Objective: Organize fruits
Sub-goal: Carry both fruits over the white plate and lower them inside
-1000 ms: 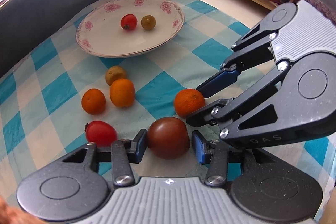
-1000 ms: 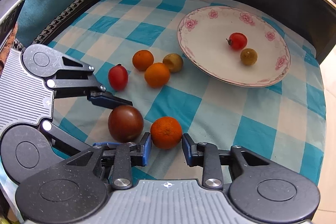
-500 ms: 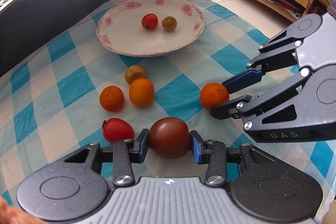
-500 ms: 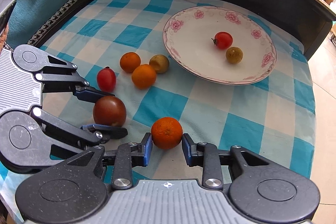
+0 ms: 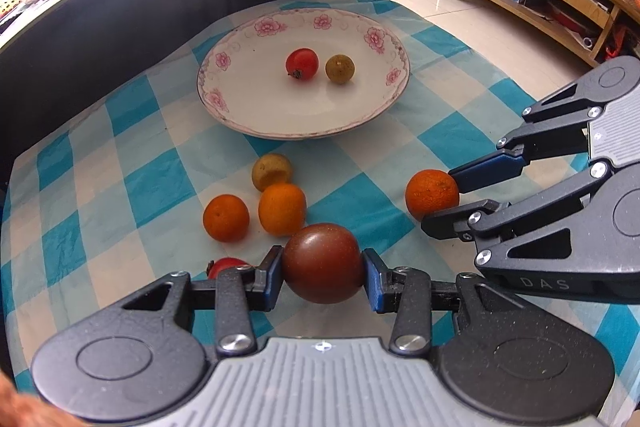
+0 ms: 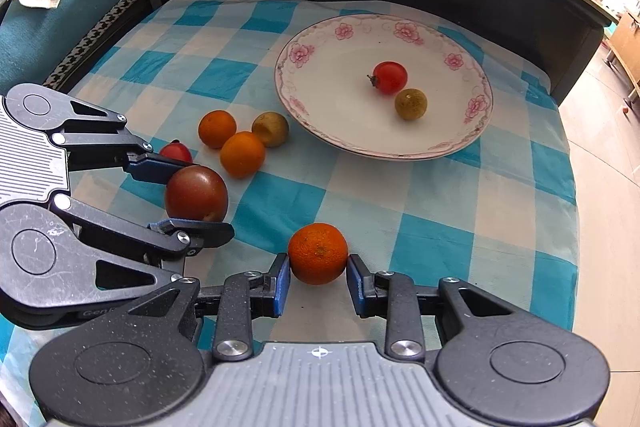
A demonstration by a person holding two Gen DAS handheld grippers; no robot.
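Both fruits have just come up off the checked cloth [image 5: 352, 203]: the left gripper [image 5: 323, 269] pinches the dark tomato [image 5: 322, 263], the right gripper [image 6: 318, 277] the orange [image 6: 318, 253], both short of the plate [image 6: 476, 131], ready to carry over.

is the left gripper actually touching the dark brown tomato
Touching. The left wrist view shows both blue pads of the left gripper pressed against the sides of the dark brown tomato.
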